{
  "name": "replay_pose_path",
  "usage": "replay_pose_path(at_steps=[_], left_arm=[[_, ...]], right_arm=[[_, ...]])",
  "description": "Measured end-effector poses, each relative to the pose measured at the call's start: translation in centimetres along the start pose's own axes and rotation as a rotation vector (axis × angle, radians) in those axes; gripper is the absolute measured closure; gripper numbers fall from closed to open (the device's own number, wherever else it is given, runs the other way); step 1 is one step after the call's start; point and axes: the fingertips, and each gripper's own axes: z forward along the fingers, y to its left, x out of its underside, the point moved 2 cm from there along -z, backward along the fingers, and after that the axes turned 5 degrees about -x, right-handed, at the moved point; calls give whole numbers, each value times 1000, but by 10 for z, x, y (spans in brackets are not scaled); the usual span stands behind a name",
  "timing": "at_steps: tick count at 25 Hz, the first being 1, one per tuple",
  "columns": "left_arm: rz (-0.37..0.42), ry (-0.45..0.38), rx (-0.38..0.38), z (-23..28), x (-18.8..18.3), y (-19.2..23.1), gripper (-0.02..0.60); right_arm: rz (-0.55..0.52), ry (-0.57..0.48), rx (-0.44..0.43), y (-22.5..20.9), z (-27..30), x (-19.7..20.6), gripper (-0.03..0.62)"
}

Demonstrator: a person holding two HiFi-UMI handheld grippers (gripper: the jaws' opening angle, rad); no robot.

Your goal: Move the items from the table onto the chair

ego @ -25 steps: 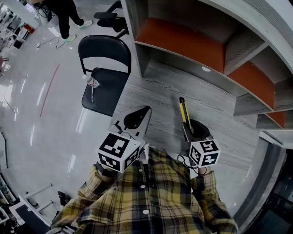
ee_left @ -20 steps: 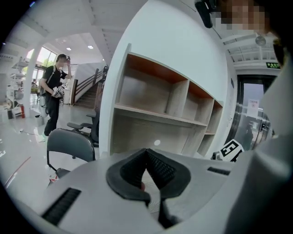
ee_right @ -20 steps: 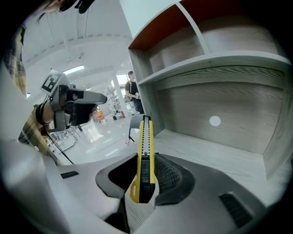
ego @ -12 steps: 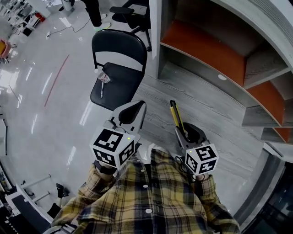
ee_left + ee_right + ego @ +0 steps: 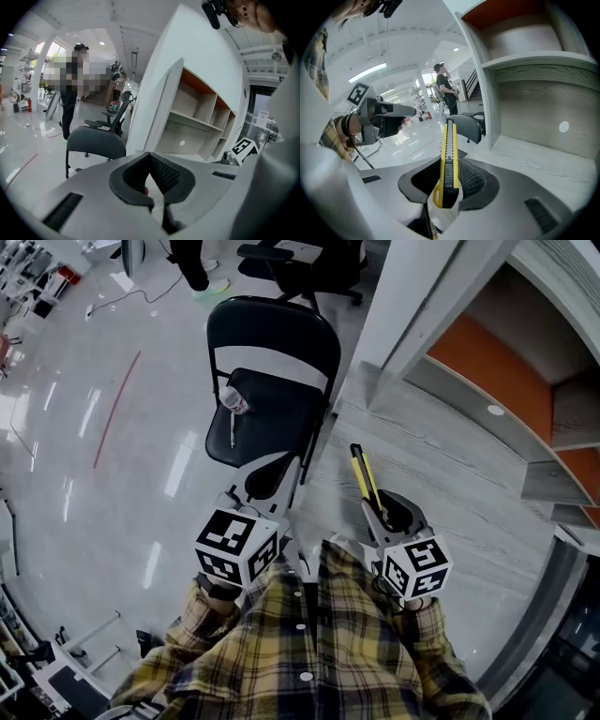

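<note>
Fingers of right gripper (image 5: pixel 449 171) clamp a yellow utility knife (image 5: pixel 448 140); left gripper (image 5: pixel 150 161) fingers closed, empty; both angled downward near chair (image 5: pixel 272 418).

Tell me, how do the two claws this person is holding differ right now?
The right claw grips a yellow utility knife; the left claw has its jaws together with nothing visibly held. In the head view the left claw sits at the front edge of the black chair, while the right claw is over the grey table. Both carry a marker cube.
</note>
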Motion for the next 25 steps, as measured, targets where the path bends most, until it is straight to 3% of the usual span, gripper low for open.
replay_pose_path(at_steps=[8,13,25], left_arm=[[48,40,56,-19,-2,111,577],[52,80,80,-25,16,161,577],[-96,178,81,-1,86,225,577]], right_arm=[[66,-2,50,70,97,-18,468],[87,10,60,98,156,-22,468],[107,119,52,109,287,-11,468]])
